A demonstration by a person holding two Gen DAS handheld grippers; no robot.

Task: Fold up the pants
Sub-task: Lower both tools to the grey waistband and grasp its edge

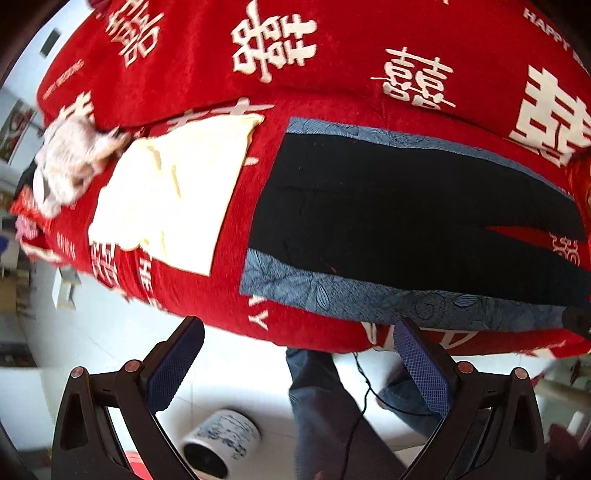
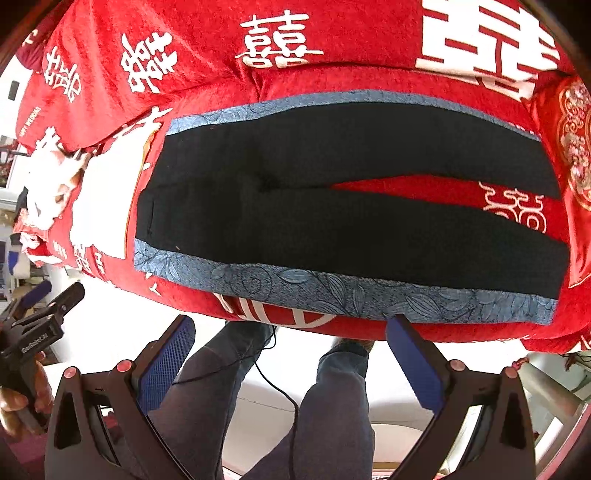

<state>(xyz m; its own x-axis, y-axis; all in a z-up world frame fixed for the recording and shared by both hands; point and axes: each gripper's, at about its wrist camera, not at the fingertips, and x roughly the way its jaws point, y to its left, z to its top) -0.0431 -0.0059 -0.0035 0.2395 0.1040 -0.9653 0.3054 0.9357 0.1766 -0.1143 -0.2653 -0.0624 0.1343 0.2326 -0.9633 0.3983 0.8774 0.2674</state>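
on the red bed [image 2: 332, 33] black pants [image 2: 332, 221] lie flat, unfolded; both grippers, left gripper [image 1: 299, 365] and right gripper [image 2: 291, 365], hang released, likely needing a leg edge first.

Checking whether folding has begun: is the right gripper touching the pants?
Apart. The right wrist view shows the open right gripper short of the pants, floor between.

Black pants [image 2: 332, 206] with blue patterned side stripes are laid flat and unfolded on the red bed cover. The waistband is seen at the left, the legs extended rightward and slightly parted. The near stripe is positioned along the cover's front edge.
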